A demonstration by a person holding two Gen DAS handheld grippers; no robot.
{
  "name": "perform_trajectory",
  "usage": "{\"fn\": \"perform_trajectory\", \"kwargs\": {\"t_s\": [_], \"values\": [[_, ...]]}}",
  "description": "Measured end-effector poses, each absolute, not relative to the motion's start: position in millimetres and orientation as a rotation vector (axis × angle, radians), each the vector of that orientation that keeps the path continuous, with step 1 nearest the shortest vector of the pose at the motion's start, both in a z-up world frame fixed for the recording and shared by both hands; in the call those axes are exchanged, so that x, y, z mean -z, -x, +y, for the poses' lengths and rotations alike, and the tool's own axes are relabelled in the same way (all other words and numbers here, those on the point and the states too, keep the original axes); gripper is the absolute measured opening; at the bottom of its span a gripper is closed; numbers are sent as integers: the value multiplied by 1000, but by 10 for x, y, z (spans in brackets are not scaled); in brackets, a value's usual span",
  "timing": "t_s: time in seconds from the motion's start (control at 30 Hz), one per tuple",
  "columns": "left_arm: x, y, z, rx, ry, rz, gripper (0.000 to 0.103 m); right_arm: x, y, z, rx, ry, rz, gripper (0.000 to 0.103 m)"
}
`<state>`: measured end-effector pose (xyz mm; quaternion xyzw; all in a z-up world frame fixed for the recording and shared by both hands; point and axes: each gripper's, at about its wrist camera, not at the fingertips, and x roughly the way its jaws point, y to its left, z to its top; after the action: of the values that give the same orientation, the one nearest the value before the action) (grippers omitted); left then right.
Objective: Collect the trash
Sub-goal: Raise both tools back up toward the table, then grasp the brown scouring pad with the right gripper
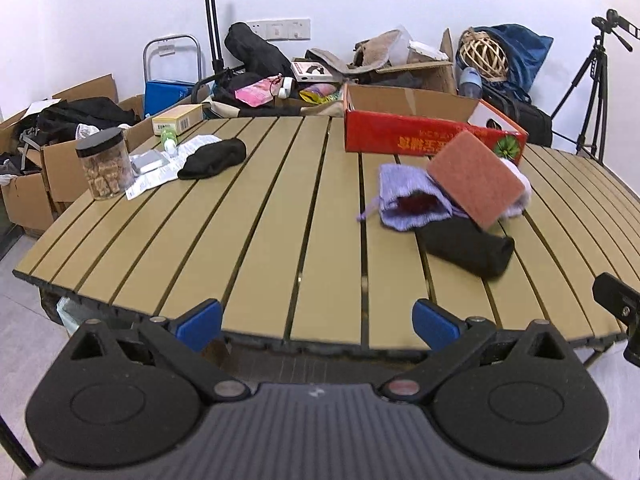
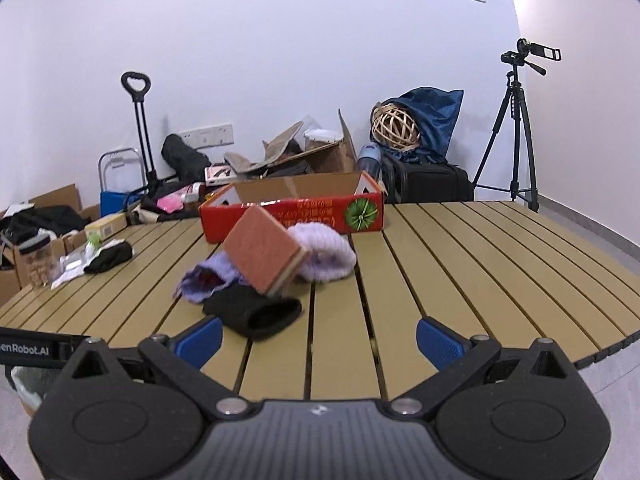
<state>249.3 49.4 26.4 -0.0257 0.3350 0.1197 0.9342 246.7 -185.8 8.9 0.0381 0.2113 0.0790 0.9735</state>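
An orange scouring sponge (image 1: 476, 179) (image 2: 262, 249) leans tilted on a lilac knitted pouch (image 1: 404, 196) (image 2: 322, 254), with a black sock (image 1: 468, 247) (image 2: 256, 310) in front of it on the slatted table (image 1: 280, 220) (image 2: 460, 272). Behind them stands an open red cardboard box (image 1: 420, 134) (image 2: 296, 210). At the table's left lie a second black sock (image 1: 214, 159) (image 2: 110, 257), a white paper sheet (image 1: 164, 172), a foil packet (image 1: 149, 160) and a small green bottle (image 1: 170, 138). My left gripper (image 1: 318, 322) and right gripper (image 2: 318, 342) both stand open at the near edge, holding nothing.
A clear jar with a black lid (image 1: 105, 164) and a yellow box (image 1: 178, 118) sit at the table's left. Cardboard boxes (image 1: 36, 176), bags, a trolley (image 1: 210, 24) and a tripod (image 2: 516, 128) line the wall. A lined bin (image 2: 24, 386) shows below the table edge.
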Motion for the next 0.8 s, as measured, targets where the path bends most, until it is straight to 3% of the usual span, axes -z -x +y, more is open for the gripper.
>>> {"fn": "perform_trajectory", "kwargs": {"t_s": [0.5,0.8], "values": [[-264,-3083,483,-262,72,673,103,-50,-2954,-1872,-216,-159,329,103],[-191,-3280,665,-327,85,665,103,28,-3265,-1511,-260,-19,339,103]]}}
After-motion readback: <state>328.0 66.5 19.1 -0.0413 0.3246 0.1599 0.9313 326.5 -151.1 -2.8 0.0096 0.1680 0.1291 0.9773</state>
